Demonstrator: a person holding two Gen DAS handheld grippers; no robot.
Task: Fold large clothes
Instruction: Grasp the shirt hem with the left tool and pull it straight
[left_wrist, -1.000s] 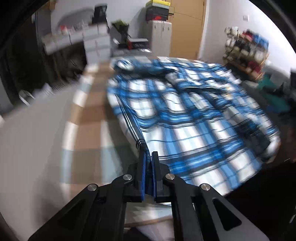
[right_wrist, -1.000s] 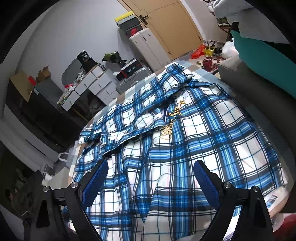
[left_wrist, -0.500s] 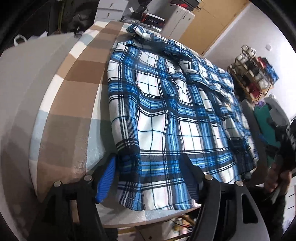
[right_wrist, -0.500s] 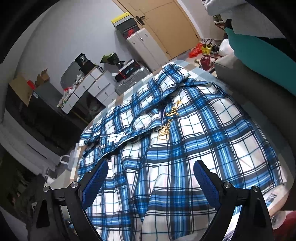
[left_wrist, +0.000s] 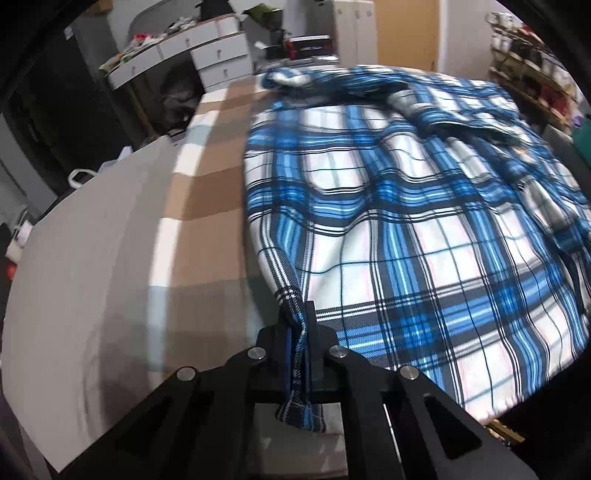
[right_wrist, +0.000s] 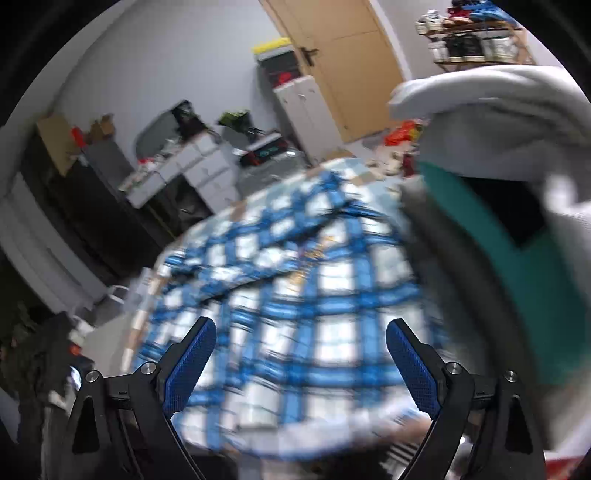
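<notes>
At six o'clock of the left wrist view, our left gripper has just closed, pinching the plaid shirt by its hem corner; spread on the bed, it looks soft and limp. Our right gripper gapes empty above it.

The shirt is plaid: blue and white squares crossed by thin black lines. Under it, the cover carries tan, white and pale blue blocks, turning plain grey left of the shirt. Behind the shirt stand white drawers and a tan door. The right gripper has blue pads on black arms.
</notes>
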